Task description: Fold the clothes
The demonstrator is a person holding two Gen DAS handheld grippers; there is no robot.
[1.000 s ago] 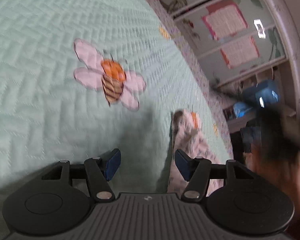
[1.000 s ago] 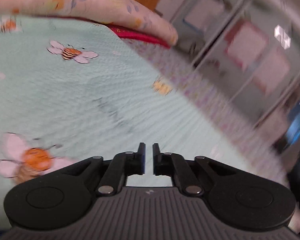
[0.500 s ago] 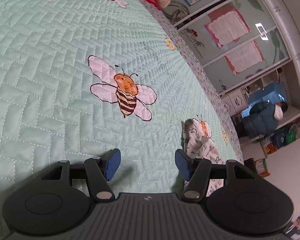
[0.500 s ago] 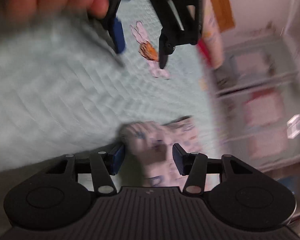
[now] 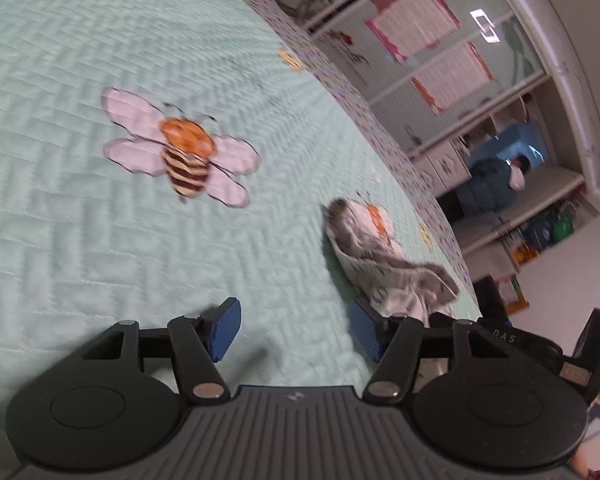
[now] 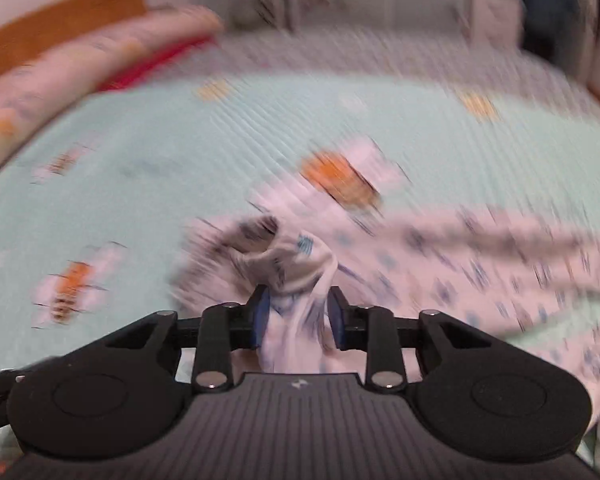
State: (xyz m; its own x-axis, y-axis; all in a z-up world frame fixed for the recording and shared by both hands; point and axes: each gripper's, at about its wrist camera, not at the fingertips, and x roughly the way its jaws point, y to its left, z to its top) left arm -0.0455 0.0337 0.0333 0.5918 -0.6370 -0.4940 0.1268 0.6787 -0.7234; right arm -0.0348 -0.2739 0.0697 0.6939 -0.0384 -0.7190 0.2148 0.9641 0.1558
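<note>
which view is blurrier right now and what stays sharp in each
Right wrist view: heavy motion smear over the quilt and the patterned garment; only the right gripper looks crisp. Left wrist view: milder blur, the bee patch soft-edged, the left gripper sharp, with fisheye bending of the shelves.

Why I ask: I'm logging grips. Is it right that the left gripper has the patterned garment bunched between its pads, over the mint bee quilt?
Not quite: the right gripper has the patterned garment between its pads, its jaws just closing, as the right wrist view shows. The left gripper is open and empty over the mint bee quilt.
</note>
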